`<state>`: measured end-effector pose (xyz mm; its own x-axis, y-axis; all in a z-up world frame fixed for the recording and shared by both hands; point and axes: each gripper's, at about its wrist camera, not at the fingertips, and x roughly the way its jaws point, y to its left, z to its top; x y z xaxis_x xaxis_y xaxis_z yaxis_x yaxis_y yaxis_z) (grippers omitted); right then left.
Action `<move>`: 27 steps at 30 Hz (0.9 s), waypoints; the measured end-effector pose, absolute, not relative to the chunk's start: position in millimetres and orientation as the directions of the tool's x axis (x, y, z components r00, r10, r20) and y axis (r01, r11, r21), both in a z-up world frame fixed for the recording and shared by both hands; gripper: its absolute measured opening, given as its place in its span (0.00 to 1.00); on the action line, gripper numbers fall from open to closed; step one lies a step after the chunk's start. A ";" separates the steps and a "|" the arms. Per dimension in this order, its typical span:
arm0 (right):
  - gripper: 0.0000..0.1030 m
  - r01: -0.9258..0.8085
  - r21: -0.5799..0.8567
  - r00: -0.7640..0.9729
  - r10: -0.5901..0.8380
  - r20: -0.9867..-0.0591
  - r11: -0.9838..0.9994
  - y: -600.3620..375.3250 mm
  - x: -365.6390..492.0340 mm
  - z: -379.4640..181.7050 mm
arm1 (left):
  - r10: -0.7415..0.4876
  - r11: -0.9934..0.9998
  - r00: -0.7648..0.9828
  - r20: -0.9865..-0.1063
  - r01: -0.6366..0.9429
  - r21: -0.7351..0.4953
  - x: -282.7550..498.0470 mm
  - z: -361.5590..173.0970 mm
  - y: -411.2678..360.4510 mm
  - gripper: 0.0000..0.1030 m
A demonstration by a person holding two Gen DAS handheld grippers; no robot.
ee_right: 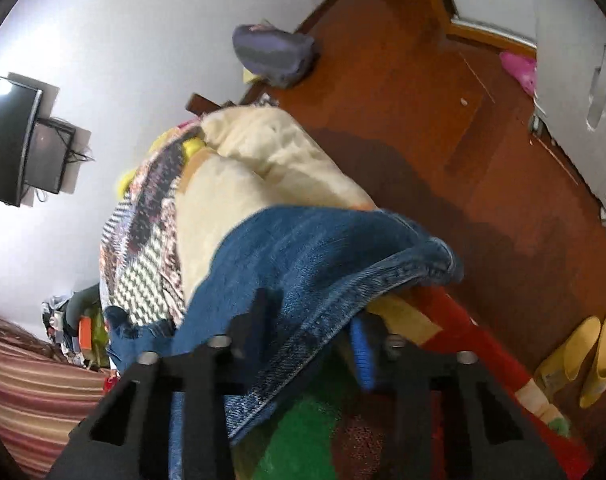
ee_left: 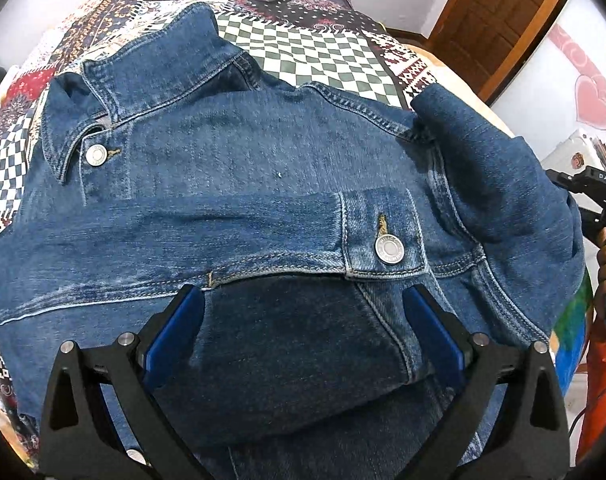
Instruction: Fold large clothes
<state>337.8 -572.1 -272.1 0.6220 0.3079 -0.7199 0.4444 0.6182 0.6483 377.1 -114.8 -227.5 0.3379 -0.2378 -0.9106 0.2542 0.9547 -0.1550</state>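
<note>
Two tools on denim jacket (ee_left: 263, 152).
Left tool (ee_left: 303, 316) spread; right tool (ee_right: 311, 336) clamped on hem — I'd lift evenly.

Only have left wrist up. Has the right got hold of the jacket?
Observer: Yes. The right gripper has the jacket hem between its fingers, and denim fills the gap.
Operator: Is the hem flat there?
Observer: No. Past the fingers the hem arches up off the bed edge.
Operator: Anything on the floor that side?
Observer: Yellow slippers on the floor by the bed.
</note>
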 end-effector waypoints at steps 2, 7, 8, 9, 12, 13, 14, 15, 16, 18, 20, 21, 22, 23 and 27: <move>0.19 0.425 0.645 0.642 0.291 -0.709 0.635 -569.5 334.7 -260.4 | -0.238 0.955 0.348 -0.907 0.253 -0.153 376.0 -222.4 -113.1 0.99; 0.13 0.325 0.615 0.702 0.253 -0.666 0.718 -546.1 328.0 -208.2 | -0.217 0.958 0.404 -0.889 0.261 -0.116 365.0 -203.3 -105.9 0.99; 0.13 0.299 0.609 0.717 0.248 -0.651 0.735 -539.9 326.1 -195.4 | -0.213 0.959 0.417 -0.883 0.262 -0.108 362.3 -198.7 -103.3 0.99; 0.13 0.265 0.597 0.738 0.239 -0.631 0.757 -530.5 324.1 -177.8 | -0.211 0.960 0.432 -0.877 0.262 -0.101 359.6 -193.4 -100.0 0.99; 0.13 0.193 0.579 0.782 0.232 -0.579 0.793 -507.4 320.0 -138.9 | -0.210 0.962 0.470 -0.857 0.256 -0.096 350.8 -180.5 -89.9 0.99; 0.12 0.175 0.578 0.790 0.237 -0.566 0.797 -501.8 319.1 -130.3 | -0.212 0.963 0.486 -0.848 0.251 -0.097 347.1 -174.7 -84.5 0.99; 0.12 0.141 0.573 0.802 0.247 -0.544 0.807 -490.4 319.0 -115.9 | -0.213 0.964 0.495 -0.842 0.246 -0.100 344.8 -171.6 -81.2 0.99; 0.12 0.116 0.568 0.808 0.255 -0.531 0.815 -480.9 319.3 -105.9 | -0.217 0.965 0.504 -0.836 0.240 -0.106 341.7 -167.5 -77.2 0.99; 0.12 0.099 0.566 0.812 0.263 -0.522 0.819 -473.3 320.3 -98.8 | -0.233 0.963 0.515 -0.825 0.238 -0.123 337.3 -161.2 -70.9 0.99; 0.12 0.046 0.560 0.816 0.293 -0.499 0.827 -451.1 322.6 -81.1 | -0.255 0.959 0.533 -0.807 0.246 -0.141 331.5 -151.6 -62.2 0.99; 0.11 -0.006 0.550 0.812 0.325 -0.485 0.835 -424.8 327.7 -66.8 | -0.257 0.959 0.557 -0.789 0.249 -0.137 325.7 -143.9 -54.7 0.99; 0.11 -0.024 0.544 0.808 0.336 -0.483 0.839 -413.0 329.9 -62.5 | -0.254 0.960 0.571 -0.780 0.248 -0.131 322.7 -140.5 -50.8 0.99; 0.11 -0.043 0.537 0.804 0.348 -0.483 0.842 -400.8 332.7 -58.4 | -0.248 0.962 0.590 -0.769 0.245 -0.122 318.1 -136.2 -44.0 0.99; 0.11 -0.069 0.528 0.796 0.366 -0.483 0.846 -382.0 337.0 -53.4 | -0.242 0.963 0.601 -0.762 0.242 -0.115 315.1 -133.5 -39.7 0.99; 0.10 -0.147 0.505 0.756 0.425 -0.497 0.851 -320.0 351.7 -47.4 | -0.217 0.970 0.640 -0.737 0.226 -0.089 302.7 -125.1 -16.3 0.99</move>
